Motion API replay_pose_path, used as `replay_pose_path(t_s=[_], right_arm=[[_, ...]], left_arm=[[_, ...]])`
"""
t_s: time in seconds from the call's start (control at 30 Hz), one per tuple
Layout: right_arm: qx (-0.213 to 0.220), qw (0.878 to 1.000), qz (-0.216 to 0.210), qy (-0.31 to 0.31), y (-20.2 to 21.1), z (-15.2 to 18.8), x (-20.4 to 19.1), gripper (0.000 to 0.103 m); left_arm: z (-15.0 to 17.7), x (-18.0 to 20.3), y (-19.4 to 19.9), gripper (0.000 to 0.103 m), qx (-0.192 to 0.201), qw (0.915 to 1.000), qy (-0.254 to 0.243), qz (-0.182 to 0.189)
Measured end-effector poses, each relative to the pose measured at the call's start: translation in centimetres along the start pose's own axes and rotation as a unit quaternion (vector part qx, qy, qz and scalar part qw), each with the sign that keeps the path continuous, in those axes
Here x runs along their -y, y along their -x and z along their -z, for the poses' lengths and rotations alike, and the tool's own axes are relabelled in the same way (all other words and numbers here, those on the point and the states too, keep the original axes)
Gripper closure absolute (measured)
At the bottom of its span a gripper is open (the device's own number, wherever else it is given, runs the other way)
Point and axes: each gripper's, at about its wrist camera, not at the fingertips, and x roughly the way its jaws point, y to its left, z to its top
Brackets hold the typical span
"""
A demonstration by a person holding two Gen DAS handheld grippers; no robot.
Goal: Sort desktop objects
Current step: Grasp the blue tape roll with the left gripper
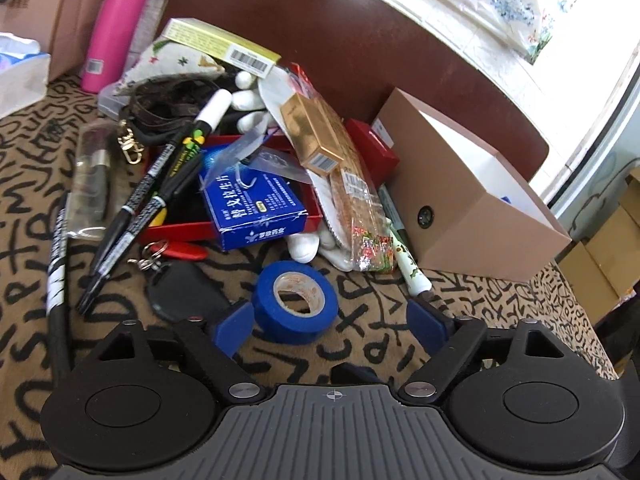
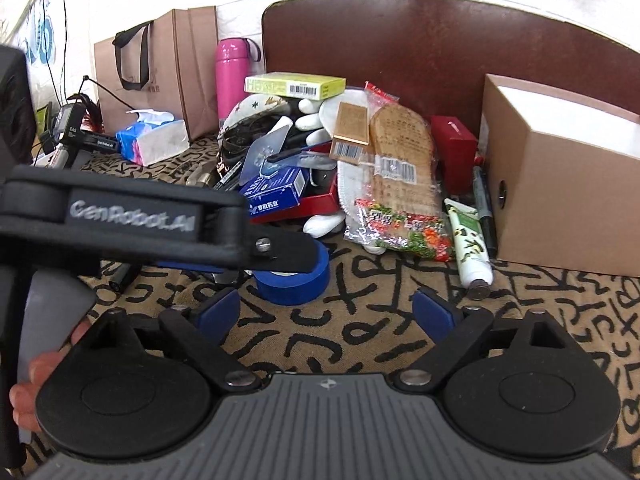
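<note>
Blue tape roll (image 1: 296, 302) lies flat, cardboard core showing.

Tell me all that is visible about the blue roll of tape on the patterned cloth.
The blue tape roll lies flat on the letter-patterned cloth, its hole facing up. The outer band is matte blue; the inner core looks like pale cardboard with faint reddish print. It sits apart from the pile of objects, in front of the blue medicine box. The open left gripper hovers at it, the left blue pad beside its edge; contact cannot be told. In the right wrist view the left gripper partly covers it.
</note>
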Motion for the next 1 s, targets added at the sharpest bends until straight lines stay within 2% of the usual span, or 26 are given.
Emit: replay_pose_path(t_s=[0.63, 0.83, 1.0], right_arm=[[-0.021, 0.999, -0.031, 0.020, -3.9, -0.4, -0.3, 0.029], [-0.020, 0.999, -0.041, 0.021, -4.7, -0.6, -0.4, 0.031], [-0.016, 0.998, -0.049, 0.027, -5.3, -0.8, -0.7, 0.035]], left_arm=[[-1.6, -1.1, -4.2, 0.015, -0.039, 0.9985, -0.039, -0.003], [-1.7, -1.1, -4.5, 0.024, -0.044, 0.9974, -0.057, -0.011], [-1.7, -1.3, -4.6, 0.026, -0.046, 0.9967, -0.066, -0.007]])
